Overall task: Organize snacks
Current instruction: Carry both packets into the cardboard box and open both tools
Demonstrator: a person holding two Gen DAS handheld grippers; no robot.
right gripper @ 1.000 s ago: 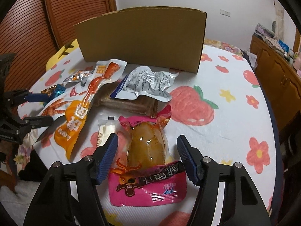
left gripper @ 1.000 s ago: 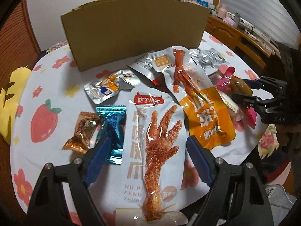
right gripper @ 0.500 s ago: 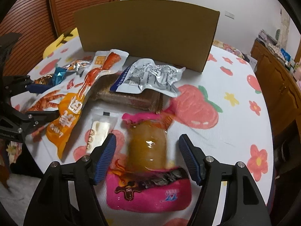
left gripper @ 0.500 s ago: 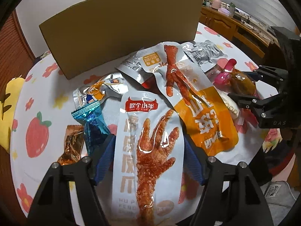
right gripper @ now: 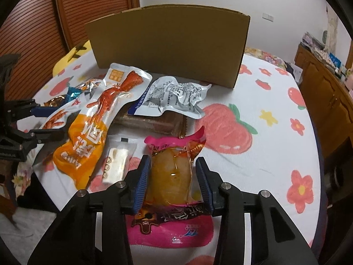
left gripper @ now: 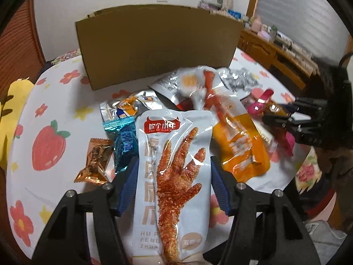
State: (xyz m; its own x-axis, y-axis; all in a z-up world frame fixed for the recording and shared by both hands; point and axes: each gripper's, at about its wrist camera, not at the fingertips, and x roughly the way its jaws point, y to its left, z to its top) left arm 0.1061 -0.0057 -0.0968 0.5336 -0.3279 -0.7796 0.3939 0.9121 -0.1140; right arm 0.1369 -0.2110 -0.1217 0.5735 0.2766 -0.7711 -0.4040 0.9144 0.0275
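Two packs are now gripped at once, where a second ago both of my claws stood wide around them. Behind the pile the cardboard box (right gripper: 169, 46) stands upright on the tabletop (right gripper: 275, 101), where I judge the snacks belong. My left claw (left gripper: 174, 186) has narrowed onto the white chicken-foot pack (left gripper: 174, 176), which looks raised off the cloth. My right claw (right gripper: 174, 182) has pinched the pink pack (right gripper: 169, 176) by its bulge. Both grips look made, so next comes carrying them to the box. Left behind: the orange pack (right gripper: 88, 137), silver pouch (right gripper: 174, 97), small candies (left gripper: 94, 161).
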